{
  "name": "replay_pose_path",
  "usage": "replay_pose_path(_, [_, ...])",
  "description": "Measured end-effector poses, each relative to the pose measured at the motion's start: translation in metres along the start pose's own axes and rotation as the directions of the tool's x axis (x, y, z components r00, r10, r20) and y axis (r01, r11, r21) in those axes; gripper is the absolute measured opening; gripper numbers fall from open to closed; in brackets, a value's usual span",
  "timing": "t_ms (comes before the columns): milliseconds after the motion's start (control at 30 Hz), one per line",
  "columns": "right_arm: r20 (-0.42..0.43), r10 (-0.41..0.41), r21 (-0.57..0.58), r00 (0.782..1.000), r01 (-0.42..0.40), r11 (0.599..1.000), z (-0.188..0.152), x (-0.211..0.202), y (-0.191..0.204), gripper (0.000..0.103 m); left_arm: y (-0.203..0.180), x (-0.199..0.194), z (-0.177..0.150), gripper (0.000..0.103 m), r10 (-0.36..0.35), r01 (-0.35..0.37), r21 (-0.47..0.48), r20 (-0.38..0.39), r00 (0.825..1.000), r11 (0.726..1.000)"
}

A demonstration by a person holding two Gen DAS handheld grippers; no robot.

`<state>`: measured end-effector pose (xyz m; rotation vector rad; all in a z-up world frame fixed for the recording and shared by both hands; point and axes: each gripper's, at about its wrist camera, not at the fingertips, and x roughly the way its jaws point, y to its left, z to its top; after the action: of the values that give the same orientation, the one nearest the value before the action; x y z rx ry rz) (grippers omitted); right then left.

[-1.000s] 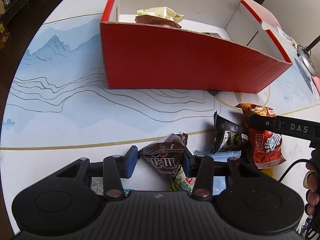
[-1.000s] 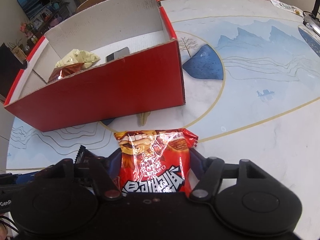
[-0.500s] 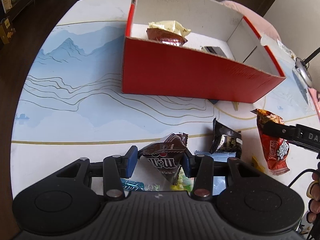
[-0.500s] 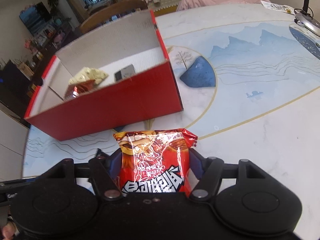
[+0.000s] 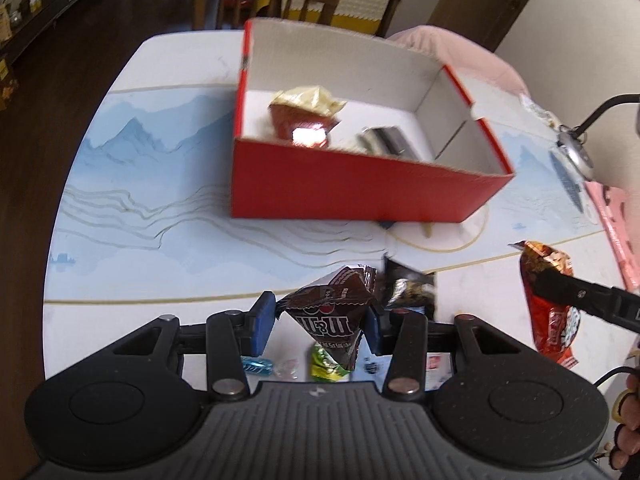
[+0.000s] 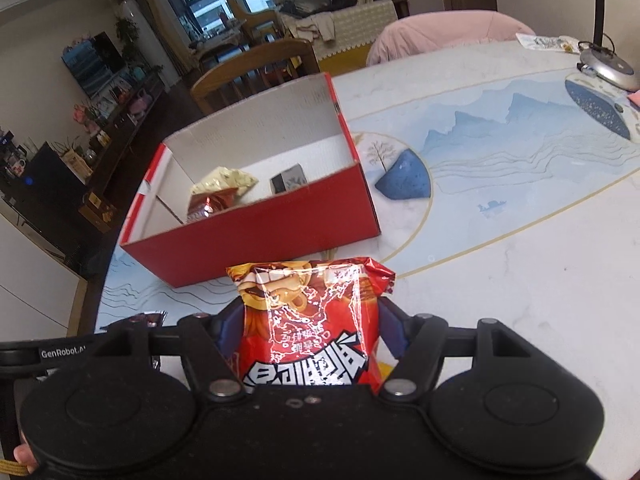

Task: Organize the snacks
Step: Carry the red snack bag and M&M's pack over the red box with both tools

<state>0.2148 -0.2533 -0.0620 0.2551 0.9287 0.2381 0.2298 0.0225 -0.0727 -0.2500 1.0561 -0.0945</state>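
red packet (image 6: 308, 320) long axis along fingers | brown packet (image 5: 332, 316) probably tilted

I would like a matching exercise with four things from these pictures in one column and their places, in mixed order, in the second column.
Things:
1. brown M&M's bag
2. red snack bag
3. gold wrapper
4. black packet

Places:
A. inside the red box
B. in the right gripper
C. lying on the table
D. in the left gripper

Pairs: 1-D, 2-B, 3-A, 4-C
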Motion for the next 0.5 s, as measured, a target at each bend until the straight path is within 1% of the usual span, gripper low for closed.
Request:
replay_pose_path(233, [0.039, 0.008, -0.018, 0.999, -0.007, 1.0, 0.011, -0.013, 0.007, 0.067, -0.014, -0.022, 0.019, 0.044, -0.028, 0.026, 0.032, 0.039, 0.999, 0.999])
replay_pose_path(500, [0.06, 0.023, -0.084, 0.998, -0.018, 0.996, 0.039, -0.006, 0.023, 0.067, -0.024, -0.037, 0.047, 0.044, -0.027, 0.023, 0.053, 0.092, 0.995, 0.998])
